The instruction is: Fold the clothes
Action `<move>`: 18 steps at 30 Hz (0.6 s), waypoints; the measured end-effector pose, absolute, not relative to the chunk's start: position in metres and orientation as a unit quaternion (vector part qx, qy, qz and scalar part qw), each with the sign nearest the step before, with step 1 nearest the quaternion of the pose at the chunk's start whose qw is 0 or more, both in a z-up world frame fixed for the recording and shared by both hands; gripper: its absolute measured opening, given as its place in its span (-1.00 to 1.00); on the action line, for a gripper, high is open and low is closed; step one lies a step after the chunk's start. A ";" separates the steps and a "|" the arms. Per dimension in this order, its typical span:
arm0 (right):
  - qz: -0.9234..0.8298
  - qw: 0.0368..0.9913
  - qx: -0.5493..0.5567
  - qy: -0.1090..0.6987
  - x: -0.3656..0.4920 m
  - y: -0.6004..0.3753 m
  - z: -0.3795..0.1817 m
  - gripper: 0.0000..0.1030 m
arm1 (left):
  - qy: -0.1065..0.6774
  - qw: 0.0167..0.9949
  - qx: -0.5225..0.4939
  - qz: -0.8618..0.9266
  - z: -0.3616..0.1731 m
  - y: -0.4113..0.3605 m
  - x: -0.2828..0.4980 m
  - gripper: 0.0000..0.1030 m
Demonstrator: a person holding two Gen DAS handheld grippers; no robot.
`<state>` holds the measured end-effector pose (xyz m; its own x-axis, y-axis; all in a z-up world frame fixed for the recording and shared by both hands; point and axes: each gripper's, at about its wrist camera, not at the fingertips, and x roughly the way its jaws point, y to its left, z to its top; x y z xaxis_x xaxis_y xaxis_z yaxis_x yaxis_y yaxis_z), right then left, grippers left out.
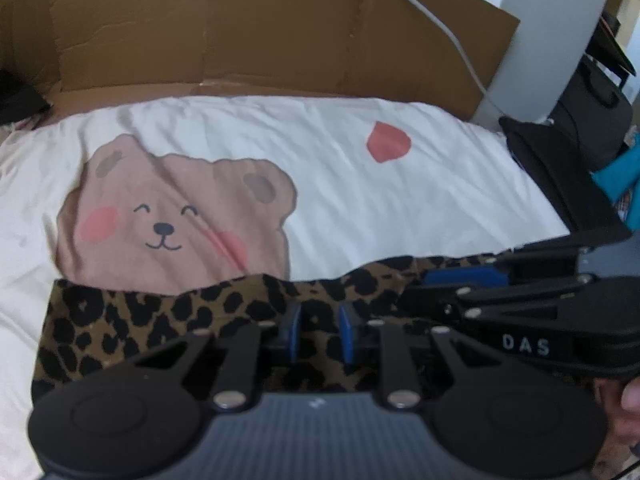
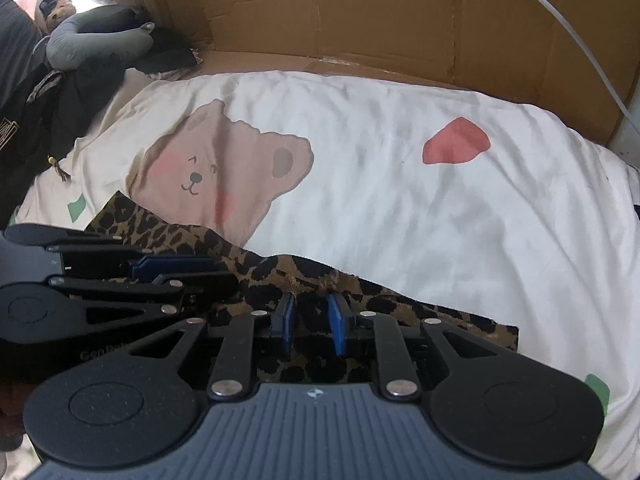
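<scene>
**A:** Where's the garment, and why are my two tools so close together?

**B:** From my seat, the leopard-print cloth (image 1: 168,316) lies along the near edge of the bed, over the white bear-print cover (image 1: 360,184). I've got the left gripper (image 1: 319,330) and the right gripper (image 2: 308,320) side by side over its far hem, I'd judge so that hem travels level and the fold comes out square.

**A:** Are the jaws clamped?

**B:** I can't tell. On each tool the blue pads (image 2: 338,330) stand a narrow way apart with leopard fabric showing in the gap; whether they pinch it or only hover, neither view settles.

**A:** Why the cardboard (image 1: 248,28)?

**B:** It stands along the bed's far edge, probably a backstop so nothing slides off.

**A:** Count for me.

**B:** One leopard garment, two grippers, one bear face (image 2: 224,168), one red shape (image 2: 456,142), and two green patches in the right view. A dark pile (image 2: 36,120) sits past the left edge.
</scene>
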<state>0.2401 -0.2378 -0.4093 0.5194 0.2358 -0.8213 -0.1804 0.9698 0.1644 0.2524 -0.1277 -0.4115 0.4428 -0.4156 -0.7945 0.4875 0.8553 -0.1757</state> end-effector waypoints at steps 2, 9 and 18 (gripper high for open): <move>0.120 0.870 0.044 0.477 0.241 -0.242 -0.410 -0.52 | 0.464 0.846 0.024 -0.262 -0.411 -0.125 0.255 -0.56; 0.120 0.867 0.068 0.478 0.241 -0.248 -0.410 -0.52 | 0.468 0.841 -0.024 -0.272 -0.386 -0.110 0.257 -0.77; 0.105 0.868 0.081 0.479 0.241 -0.250 -0.404 -0.52 | 0.486 0.822 0.007 -0.297 -0.405 -0.129 0.249 -0.77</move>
